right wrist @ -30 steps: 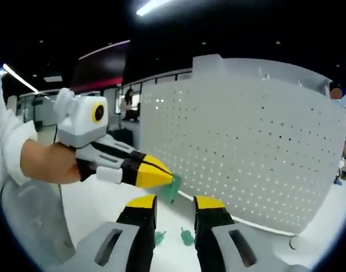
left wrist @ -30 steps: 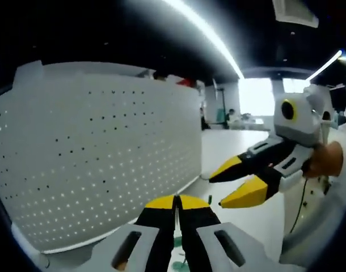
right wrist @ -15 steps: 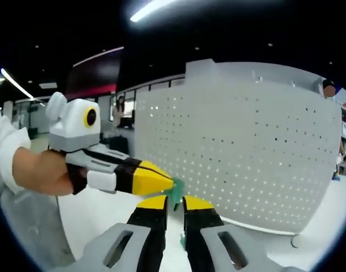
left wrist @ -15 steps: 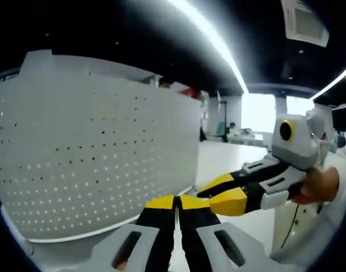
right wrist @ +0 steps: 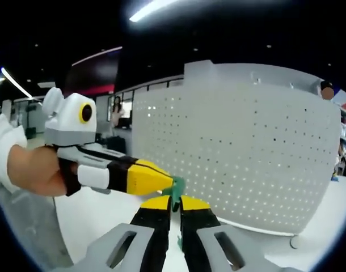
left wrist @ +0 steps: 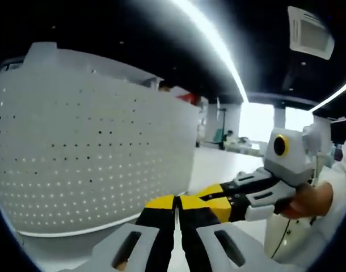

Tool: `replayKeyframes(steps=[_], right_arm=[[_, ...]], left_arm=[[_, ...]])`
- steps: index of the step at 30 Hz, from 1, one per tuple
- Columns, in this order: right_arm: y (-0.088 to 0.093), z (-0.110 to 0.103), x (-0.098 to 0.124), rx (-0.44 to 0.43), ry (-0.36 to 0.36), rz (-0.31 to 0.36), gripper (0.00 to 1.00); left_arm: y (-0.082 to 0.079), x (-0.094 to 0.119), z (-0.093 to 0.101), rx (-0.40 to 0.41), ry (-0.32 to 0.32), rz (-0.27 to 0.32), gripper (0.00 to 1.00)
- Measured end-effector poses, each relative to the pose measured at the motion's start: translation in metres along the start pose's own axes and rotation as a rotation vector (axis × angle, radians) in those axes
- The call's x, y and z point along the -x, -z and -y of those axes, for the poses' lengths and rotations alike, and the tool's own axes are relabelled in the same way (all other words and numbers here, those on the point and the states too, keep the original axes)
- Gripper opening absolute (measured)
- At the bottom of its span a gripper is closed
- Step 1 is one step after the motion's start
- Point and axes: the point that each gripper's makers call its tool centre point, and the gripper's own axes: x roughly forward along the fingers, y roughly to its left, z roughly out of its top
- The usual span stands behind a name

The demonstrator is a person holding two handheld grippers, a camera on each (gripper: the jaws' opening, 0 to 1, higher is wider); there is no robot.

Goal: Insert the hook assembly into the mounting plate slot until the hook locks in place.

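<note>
Over the last second the right gripper (right wrist: pixel 173 202) has gone from jaws spread to jaws drawn almost together, and it has closed in on the left gripper (right wrist: pixel 172 182) until the two sets of yellow tips meet around the green hook (right wrist: pixel 175 187). In the right gripper view the hook sticks out from the left gripper's pressed-together tips, which pinch it, and it sits just above the right gripper's tips; whether the right jaws already grip it I cannot tell, since only a thin gap shows between them. In the left gripper view the left gripper (left wrist: pixel 176 199) has its jaws together and the right gripper (left wrist: pixel 214 199) lies touching or just beside them. This looks like a handover or a two-handed regrip, so insertion has not begun: the hook is held in the air, apart from the white perforated plate (right wrist: pixel 247 153) that stands upright just behind. The plate rests on a white table (right wrist: pixel 99 212). Beyond is a dim open office with bright ceiling light strips (left wrist: pixel 218 42) and a ceiling vent (left wrist: pixel 310 34)
</note>
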Motion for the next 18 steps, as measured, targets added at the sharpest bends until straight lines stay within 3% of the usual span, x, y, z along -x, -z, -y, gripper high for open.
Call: replayKeyframes(steps=[18], right_arm=[[-0.0023, 0.0022, 0.0003, 0.024, 0.010, 0.011, 0.01]], left_arm=[[0.0021, -0.0016, 0.0060, 0.024, 0.013, -0.007, 0.02]])
